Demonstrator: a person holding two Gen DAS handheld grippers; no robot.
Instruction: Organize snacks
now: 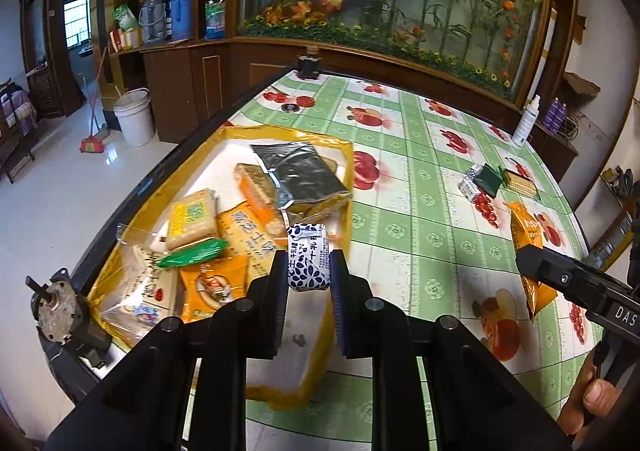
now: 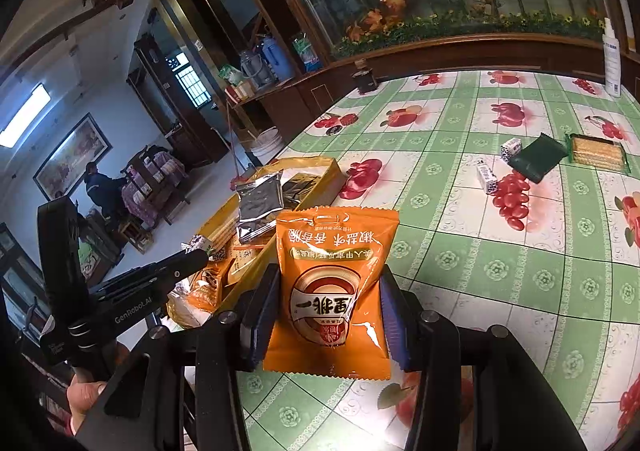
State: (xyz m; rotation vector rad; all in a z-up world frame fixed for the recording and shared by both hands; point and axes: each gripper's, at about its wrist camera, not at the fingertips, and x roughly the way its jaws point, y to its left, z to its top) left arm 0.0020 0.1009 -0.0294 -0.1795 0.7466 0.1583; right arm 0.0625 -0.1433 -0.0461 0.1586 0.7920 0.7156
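My left gripper [image 1: 309, 265] is shut on a small white-and-blue candy [image 1: 309, 257], held above the near end of a yellow box [image 1: 344, 155] with several snack packs inside. My right gripper [image 2: 329, 305] is shut on an orange snack packet [image 2: 334, 279], held above the green fruit-patterned tablecloth to the right of the box [image 2: 316, 167]. The packet [image 1: 530, 247] and right gripper [image 1: 536, 263] show at the right of the left wrist view. The left gripper [image 2: 200, 251] with its candy [image 2: 202, 243] shows at the left of the right wrist view.
Loose on the cloth at the far right lie two small white-blue candies [image 2: 486, 175], a dark green packet [image 2: 536, 159] and a biscuit pack [image 2: 598, 153]. A white spray bottle [image 2: 612, 59] and a dark jar [image 2: 364, 81] stand at the far edge. A motor [image 1: 56, 311] sits at the near left corner.
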